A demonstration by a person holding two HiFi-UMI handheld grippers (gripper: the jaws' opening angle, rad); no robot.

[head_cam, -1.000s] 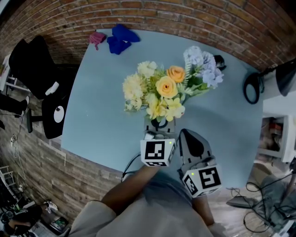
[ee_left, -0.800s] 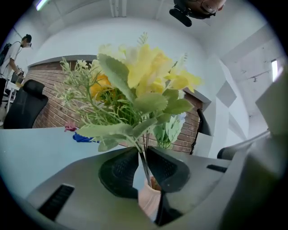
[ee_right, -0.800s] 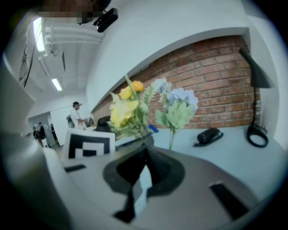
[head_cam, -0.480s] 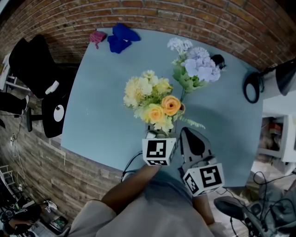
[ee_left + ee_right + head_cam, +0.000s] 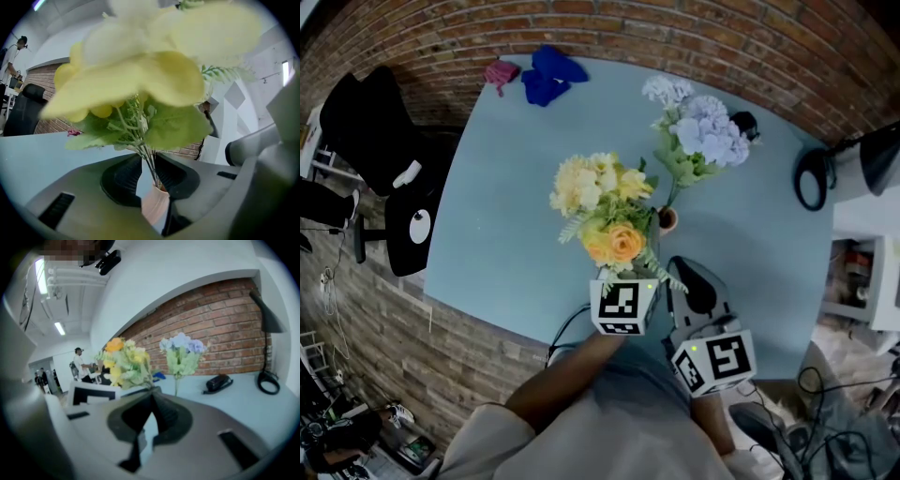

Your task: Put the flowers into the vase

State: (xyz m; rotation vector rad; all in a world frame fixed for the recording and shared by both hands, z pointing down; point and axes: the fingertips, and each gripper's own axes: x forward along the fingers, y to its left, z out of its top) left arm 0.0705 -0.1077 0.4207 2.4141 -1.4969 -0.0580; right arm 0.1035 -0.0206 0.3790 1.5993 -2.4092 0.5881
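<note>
Left tool (image 5: 144, 165): I am reading it from its own view. Its jaws have just been opening and are standing loose on either side of the yellow bouquet's (image 5: 602, 208) stems, pads not pinching them. The stems are running down into the mouth of the small peach vase (image 5: 667, 220), which is sitting on the blue desk (image 5: 516, 216) just beyond the tool. A lilac hydrangea sprig (image 5: 701, 129) is already standing in that vase.

Blurred yellow blooms are filling the top of the left gripper view. In the head view they are covering the tool's tips.

Right tool (image 5: 150, 404) is hanging just beside, tips meeting, gripping nothing.

Farther off I am seeing:
- blue cloths (image 5: 548, 77) and a pink cloth (image 5: 499, 73) at the far edge
- a black pouch (image 5: 218, 383) behind the hydrangea
- a black desk lamp (image 5: 263, 317) to the right
- a black chair (image 5: 370, 122) off the left side
</note>
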